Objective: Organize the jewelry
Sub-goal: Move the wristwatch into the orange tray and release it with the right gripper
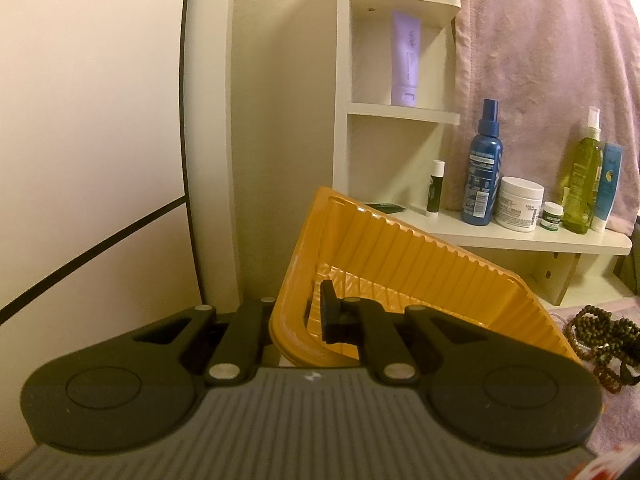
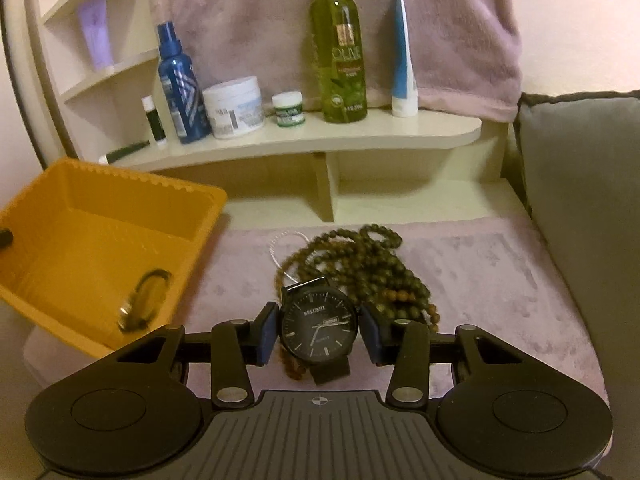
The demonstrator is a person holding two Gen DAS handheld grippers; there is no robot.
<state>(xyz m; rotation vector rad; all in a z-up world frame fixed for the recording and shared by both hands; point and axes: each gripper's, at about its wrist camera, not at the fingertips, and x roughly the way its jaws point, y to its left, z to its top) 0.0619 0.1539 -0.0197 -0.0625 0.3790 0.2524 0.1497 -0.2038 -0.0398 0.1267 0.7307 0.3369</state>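
Wristwatch (image 2: 319, 326) positioned between right gripper (image 2: 319, 330) pads, jaws apart, contact not discernible, bead necklaces (image 2: 360, 268) behind, orange tray (image 1: 400, 264) rim clamped by left gripper (image 1: 298, 320).

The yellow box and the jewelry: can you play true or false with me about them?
1. The left gripper holds the ribbed yellow plastic box by its wall. True.
2. The black-faced round wristwatch is already in the box. False: it lies between the right gripper's open pads, on the pink cloth.
3. The box is empty. False: a small dark looped piece lies inside.
4. A pile of brown-green bead strands lies behind the watch. True.
5. The tall green spray bottle lies on its side. False: it stands upright on the cream shelf.
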